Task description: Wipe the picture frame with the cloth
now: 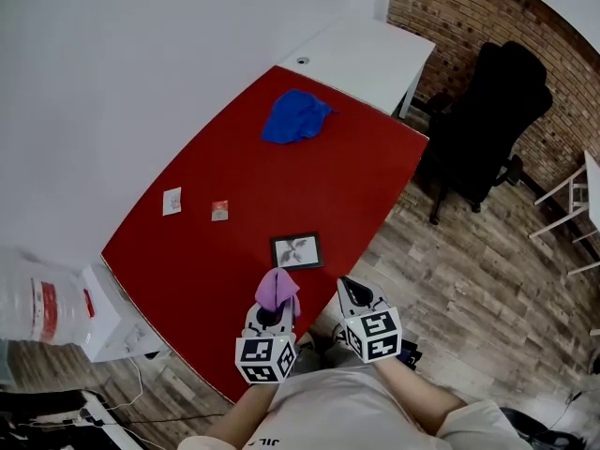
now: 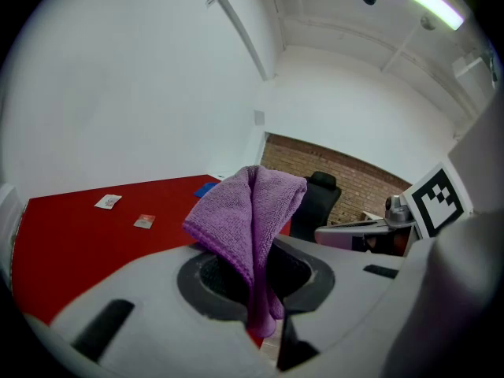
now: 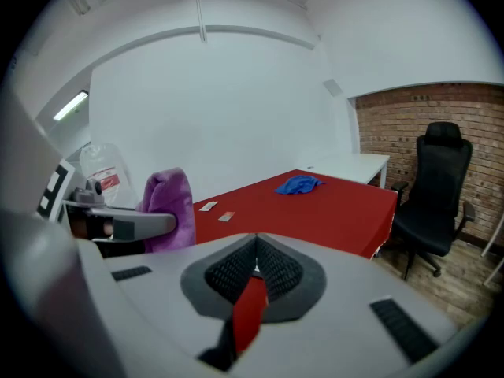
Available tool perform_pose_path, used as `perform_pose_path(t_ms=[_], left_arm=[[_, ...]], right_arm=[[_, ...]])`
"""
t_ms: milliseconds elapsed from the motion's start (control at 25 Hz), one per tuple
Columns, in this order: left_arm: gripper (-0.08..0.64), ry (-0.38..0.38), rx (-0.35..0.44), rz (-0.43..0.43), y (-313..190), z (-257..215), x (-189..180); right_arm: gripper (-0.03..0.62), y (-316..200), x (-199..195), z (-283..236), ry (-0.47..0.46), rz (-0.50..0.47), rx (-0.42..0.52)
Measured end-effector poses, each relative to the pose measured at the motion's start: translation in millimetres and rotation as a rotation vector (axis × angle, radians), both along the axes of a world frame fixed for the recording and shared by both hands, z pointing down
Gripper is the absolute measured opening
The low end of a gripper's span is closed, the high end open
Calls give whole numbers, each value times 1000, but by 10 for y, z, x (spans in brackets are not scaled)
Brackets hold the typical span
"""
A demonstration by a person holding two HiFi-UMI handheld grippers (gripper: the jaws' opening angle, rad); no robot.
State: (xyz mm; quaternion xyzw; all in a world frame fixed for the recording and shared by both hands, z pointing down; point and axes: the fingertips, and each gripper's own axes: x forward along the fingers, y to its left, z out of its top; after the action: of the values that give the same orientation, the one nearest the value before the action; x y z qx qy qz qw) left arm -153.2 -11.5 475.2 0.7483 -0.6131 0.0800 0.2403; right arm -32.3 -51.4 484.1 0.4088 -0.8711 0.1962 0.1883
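Note:
A small black picture frame (image 1: 296,250) lies flat on the red table (image 1: 234,176) near its front edge. My left gripper (image 1: 272,313) is just in front of the frame, shut on a purple cloth (image 1: 278,290). In the left gripper view the purple cloth (image 2: 250,211) stands bunched up out of the left gripper (image 2: 256,283). My right gripper (image 1: 350,291) is held to the right of the left one, past the table's edge and over the floor. The right gripper (image 3: 255,250) has its jaws shut with nothing in them. The right gripper view also shows the purple cloth (image 3: 168,208).
A blue cloth (image 1: 295,117) lies at the table's far end, two small cards (image 1: 172,201) (image 1: 219,210) at its left side. A white desk (image 1: 366,59) adjoins the far end; a black office chair (image 1: 492,120) stands on the wooden floor to the right. A water bottle (image 1: 37,307) is at the left.

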Motion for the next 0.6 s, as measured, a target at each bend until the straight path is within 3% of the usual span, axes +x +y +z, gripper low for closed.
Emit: perform_pose_path(t_ms=[600], left_arm=[[63, -103, 15, 70, -629, 424, -236]], right_arm=[[5, -437, -202, 457, 21, 1, -15]])
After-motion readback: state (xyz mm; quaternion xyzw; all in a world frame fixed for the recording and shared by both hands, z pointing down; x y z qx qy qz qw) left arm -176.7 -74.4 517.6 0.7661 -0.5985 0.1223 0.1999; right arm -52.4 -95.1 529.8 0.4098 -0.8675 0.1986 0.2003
